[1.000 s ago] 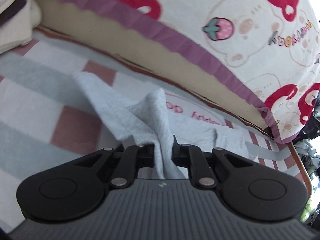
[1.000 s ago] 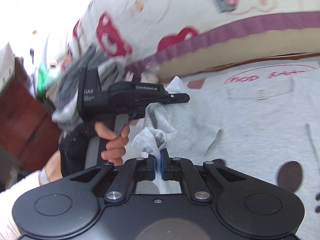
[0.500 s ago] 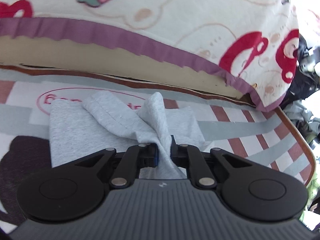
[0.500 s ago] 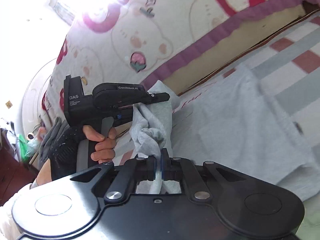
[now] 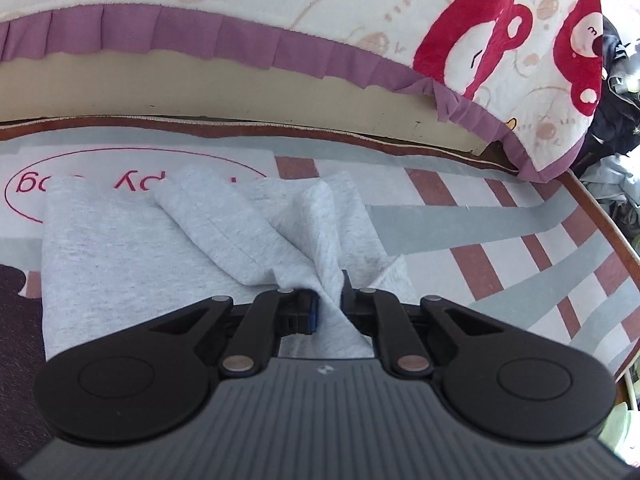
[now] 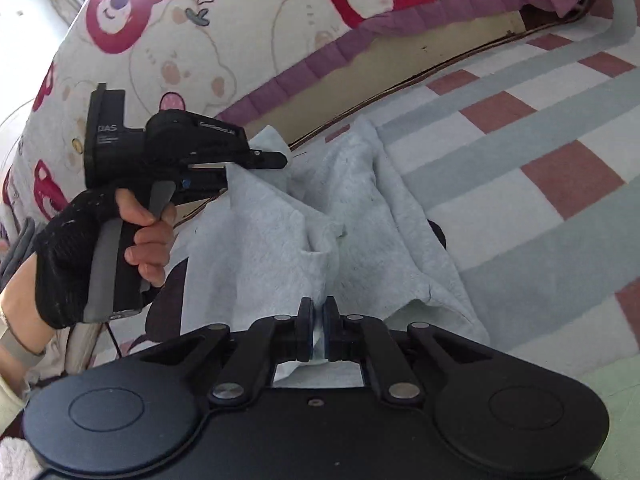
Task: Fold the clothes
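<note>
on a plush checked blanket point(image 5: 500, 220) of grey, white and brick-red squares, beside a bed draped in a bear-print cover with a purple frill point(image 5: 280, 46), lies a light grey garment point(image 5: 120, 248), partly folded over itself. the left gripper point(image 5: 329, 306) is clenched on a bunched fold of the garment, the cloth pinched between its pads and rising in a twisted ridge just ahead of them. the right gripper point(image 6: 316, 330) has a strip of the same grey cloth between its pads, and its jaws are opening, though the pads still sit against the fabric on both sides. in the right wrist view the left gripper point(image 6: 276, 158) shows from the side, held by a hand point(image 6: 148, 236) in a black fingerless glove, its tip buried in the raised edge of the garment point(image 6: 256, 248). red lettering inside an oval on the blanket point(image 5: 28, 184) peeks out past the garment's far edge.
</note>
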The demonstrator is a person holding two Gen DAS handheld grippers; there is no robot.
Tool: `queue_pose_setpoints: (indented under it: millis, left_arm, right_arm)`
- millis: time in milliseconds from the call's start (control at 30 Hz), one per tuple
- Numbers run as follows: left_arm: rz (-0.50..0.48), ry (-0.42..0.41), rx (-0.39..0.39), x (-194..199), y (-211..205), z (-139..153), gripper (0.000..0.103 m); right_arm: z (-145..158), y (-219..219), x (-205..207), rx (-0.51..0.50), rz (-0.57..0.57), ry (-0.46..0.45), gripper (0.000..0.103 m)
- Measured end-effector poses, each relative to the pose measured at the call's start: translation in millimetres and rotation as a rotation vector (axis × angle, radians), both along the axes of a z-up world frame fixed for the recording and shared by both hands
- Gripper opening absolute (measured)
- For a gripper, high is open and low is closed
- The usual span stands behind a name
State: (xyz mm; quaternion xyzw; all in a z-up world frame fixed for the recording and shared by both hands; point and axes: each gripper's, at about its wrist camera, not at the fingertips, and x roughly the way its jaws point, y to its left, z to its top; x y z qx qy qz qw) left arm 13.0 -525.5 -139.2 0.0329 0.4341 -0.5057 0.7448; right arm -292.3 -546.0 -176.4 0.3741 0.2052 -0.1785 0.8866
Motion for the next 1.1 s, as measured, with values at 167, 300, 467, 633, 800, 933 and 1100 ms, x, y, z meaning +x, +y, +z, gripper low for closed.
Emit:
queue_pose_setpoints:
  millis: [167,300,467,633,800,933,1100]
  left_arm:
    - [-0.009,0.038,-0.069,5.1,15.9,-2.5,0.008]
    - [-0.002,0.086,-0.137,9.4,34.7,-7.6,0.008]
    - [0.009,0.139,-0.175,17.5,49.2,-8.0,0.008]
    - [-0.043,0.074,-0.189,12.8,53.8,1.5,0.008]
    - [-0.043,0.082,-0.188,13.5,53.6,2.1,0.008]
    - [-0.048,0.087,-0.183,12.7,51.9,1.6,0.008]
    - [-0.046,0.075,-0.161,10.4,47.3,1.8,0.008]
  right_arm:
    - [28.3,-43.7,-33.6,0.062,-0.088,-0.128,0.024]
    - [40.7,-69.4,16.4,-0.083,-0.022,0.119,0.016]
    - [56.1,-69.9,107.6,-0.196,0.261,0.199,0.017]
    - [23.0,-86.6,162.9,-0.141,0.325,0.306,0.018]
    - [22.3,-95.6,161.6,-0.033,0.332,0.175,0.038]
    - [17.0,-89.5,145.5,0.229,0.514,0.088,0.053]
    - [4.6,-88.9,115.9,0.321,0.455,0.151,0.059]
